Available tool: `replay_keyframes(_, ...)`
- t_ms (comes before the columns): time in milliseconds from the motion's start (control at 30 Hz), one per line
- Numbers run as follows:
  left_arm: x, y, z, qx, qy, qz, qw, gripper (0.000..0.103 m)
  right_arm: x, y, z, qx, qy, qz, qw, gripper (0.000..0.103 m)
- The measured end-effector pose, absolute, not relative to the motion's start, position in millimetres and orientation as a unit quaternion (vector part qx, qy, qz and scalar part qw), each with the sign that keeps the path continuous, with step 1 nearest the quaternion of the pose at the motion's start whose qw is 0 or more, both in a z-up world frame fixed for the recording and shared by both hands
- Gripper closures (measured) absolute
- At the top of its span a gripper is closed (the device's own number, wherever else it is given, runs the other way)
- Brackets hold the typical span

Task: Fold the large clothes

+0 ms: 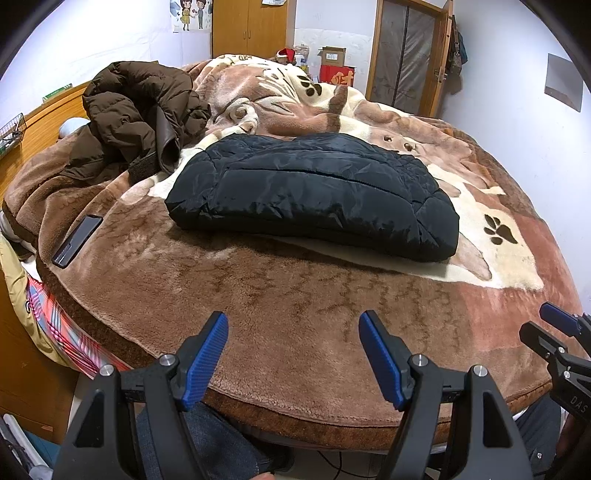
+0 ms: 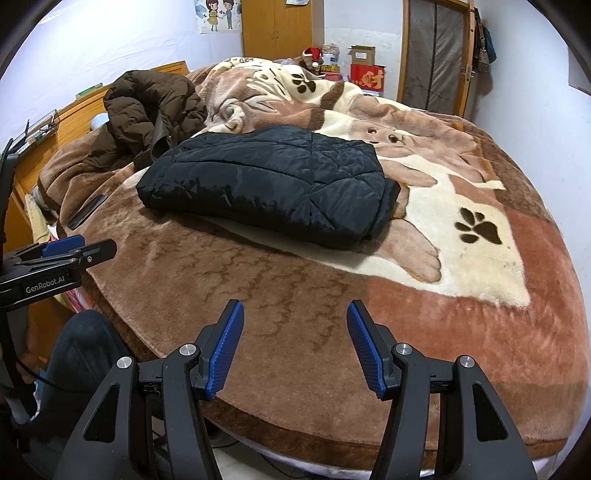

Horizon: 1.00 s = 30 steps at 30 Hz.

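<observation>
Your left gripper [image 1: 293,325] hangs over the near edge of the bed with its blue pads spread wide and nothing between them; your right gripper [image 2: 295,314] sits the same way, jaws parted and bare, just above the brown plush of the blanket [image 1: 295,295]. In the left wrist view the tip of the right gripper shows at the far right edge; in the right wrist view the left gripper [image 2: 62,245] shows at the left edge, side on.

The black jacket [image 1: 314,192] lies folded into a thick, roughly oblong bundle on the blanket, well ahead of both grippers and touched by neither; its quilted shell faces up, and from the right wrist view [image 2: 266,184] you can see the layered edges stacked at its right end. It rests partly on the cream panel of the blanket, beside a dark paw print [image 2: 478,229].

Behind it and to the left, a brown puffer coat [image 1: 136,114] sits in a loose, unfolded heap; its cuff reaches close to the black jacket's far left corner, though you cannot tell whether the two touch. A dark phone [image 1: 77,240] lies flat on the blanket near the left edge of the bed, apart from both garments.

Past the bed stand a wooden wardrobe [image 1: 251,26], a red box [image 1: 338,75] and a door [image 1: 406,51]; your denim-clad knee [image 1: 214,443] shows below the left gripper.
</observation>
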<state>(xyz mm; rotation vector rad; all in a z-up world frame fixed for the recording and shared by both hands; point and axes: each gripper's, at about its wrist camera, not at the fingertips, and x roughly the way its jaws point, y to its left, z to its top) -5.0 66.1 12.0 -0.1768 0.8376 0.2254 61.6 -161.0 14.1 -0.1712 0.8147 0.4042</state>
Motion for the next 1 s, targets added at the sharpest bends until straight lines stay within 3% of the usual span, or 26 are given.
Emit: replay_keyframes(1000, -5.2, 64.3, 11.7, -0.085, 0.406, 0.110, 0.903, 0.028, 60.0, -159.9, 13.9, -0.083, 0.394, 0.196, 0.894, 0.044)
